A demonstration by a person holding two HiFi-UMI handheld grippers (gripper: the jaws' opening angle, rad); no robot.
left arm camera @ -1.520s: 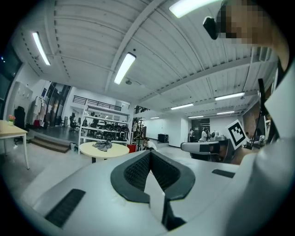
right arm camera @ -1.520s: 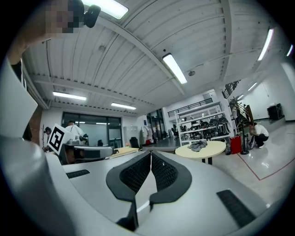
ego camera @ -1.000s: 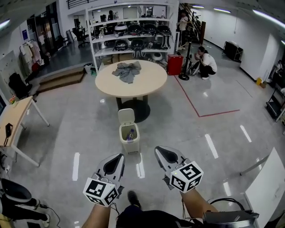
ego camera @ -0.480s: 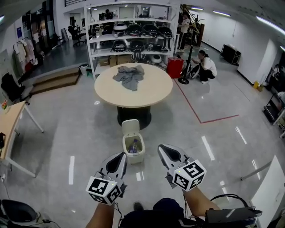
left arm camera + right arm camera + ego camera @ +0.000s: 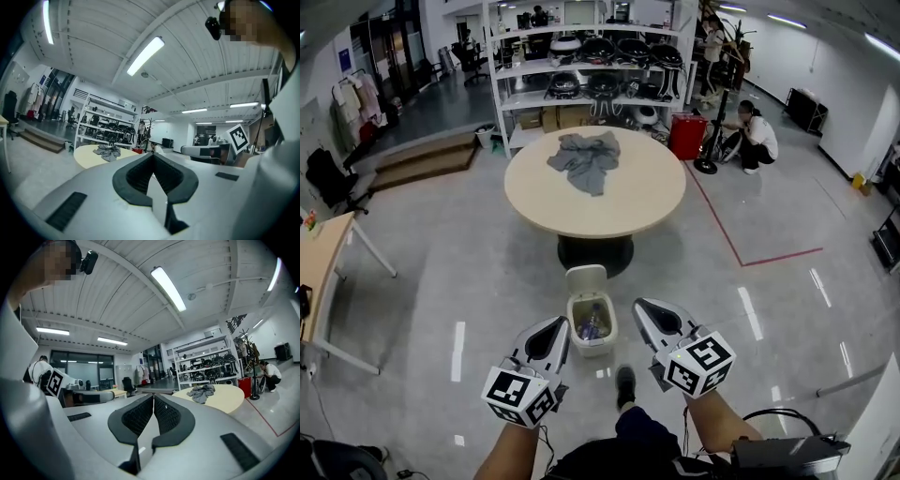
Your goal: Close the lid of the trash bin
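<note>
Cream plastic makes up the small trash bin (image 5: pixel 594 348), which is standing on the glossy grey floor (image 5: pixel 487 281) just ahead of the person. In the head view it is sitting between the tips of the two hand-held grippers. Its lid (image 5: pixel 586 279) is standing raised at the far edge, so the bin is lying open. Litter (image 5: pixel 590 326) is showing inside, some of it purple, but the pieces are too small to name.

The left gripper (image 5: pixel 554 328) is hovering near the bin's left side. Its own view is showing its dark ribbed jaws pressed together with nothing between them. The right gripper (image 5: pixel 642 307) is hovering near the bin's right side. Its jaws are likewise pressed together and empty in its own view. Neither gripper is touching the bin or the lid.

A dark shoe (image 5: pixel 624 386) of the person is resting on the floor on the near side of the bin.

Just beyond the raised lid, a round beige table (image 5: pixel 619 202) is standing on a dark pedestal, with a crumpled grey cloth (image 5: pixel 586 159) lying on its far half. Behind the table, white shelving (image 5: pixel 511 75) is holding dark round gear. To the right of the shelving a red box (image 5: pixel 686 136) is sitting on the floor, and a person (image 5: pixel 757 136) is crouching beside it.
</note>
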